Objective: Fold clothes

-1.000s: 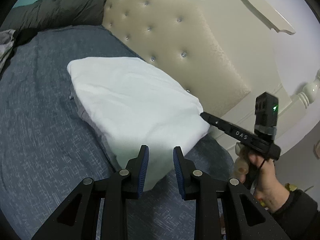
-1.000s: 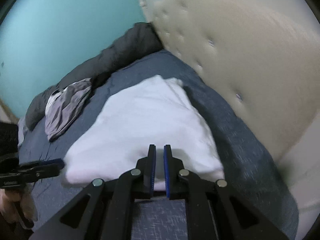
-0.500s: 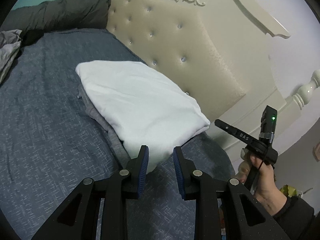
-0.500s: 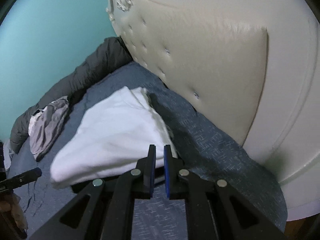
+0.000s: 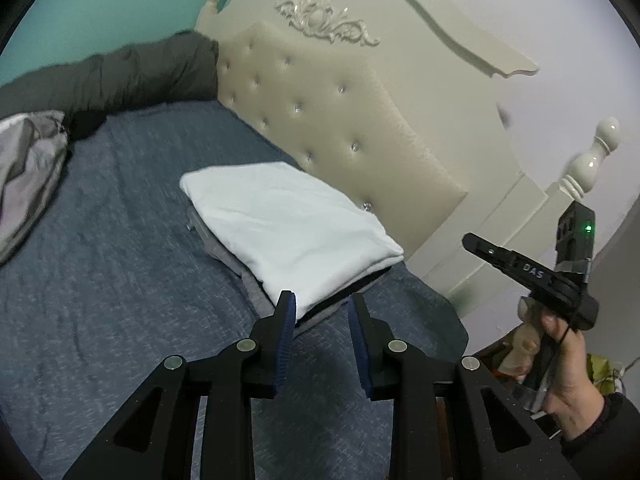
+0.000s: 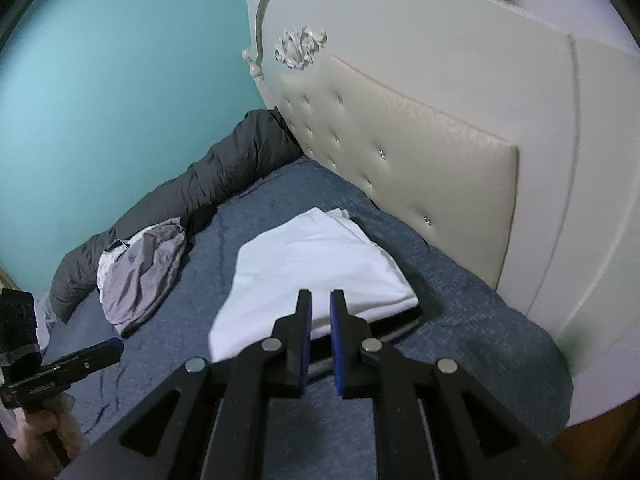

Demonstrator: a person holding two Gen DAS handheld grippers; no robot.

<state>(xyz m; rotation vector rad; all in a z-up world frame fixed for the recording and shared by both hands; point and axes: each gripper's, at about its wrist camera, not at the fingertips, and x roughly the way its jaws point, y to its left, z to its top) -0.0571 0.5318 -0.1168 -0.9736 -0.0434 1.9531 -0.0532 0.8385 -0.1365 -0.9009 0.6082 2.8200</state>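
A folded white garment (image 5: 288, 216) lies on top of folded grey and dark clothes on the blue bed (image 5: 100, 280), near the headboard. It also shows in the right wrist view (image 6: 316, 268). My left gripper (image 5: 322, 312) is open and empty, held back from the near edge of the stack. My right gripper (image 6: 320, 312) is open by a narrow gap and empty, also short of the stack. Each gripper shows in the other's view: the right one (image 5: 476, 242) at right, the left one (image 6: 108, 348) at lower left.
A crumpled grey garment (image 6: 140, 272) lies on the bed to the left, also in the left wrist view (image 5: 28, 176). A dark rolled duvet (image 6: 208, 180) runs along the teal wall. The cream tufted headboard (image 5: 340, 120) stands behind the stack. The bed corner (image 6: 540, 360) is at right.
Both grippers have pulled back and up from the white garment, which now looks smaller and farther away. The right jaws have opened slightly.
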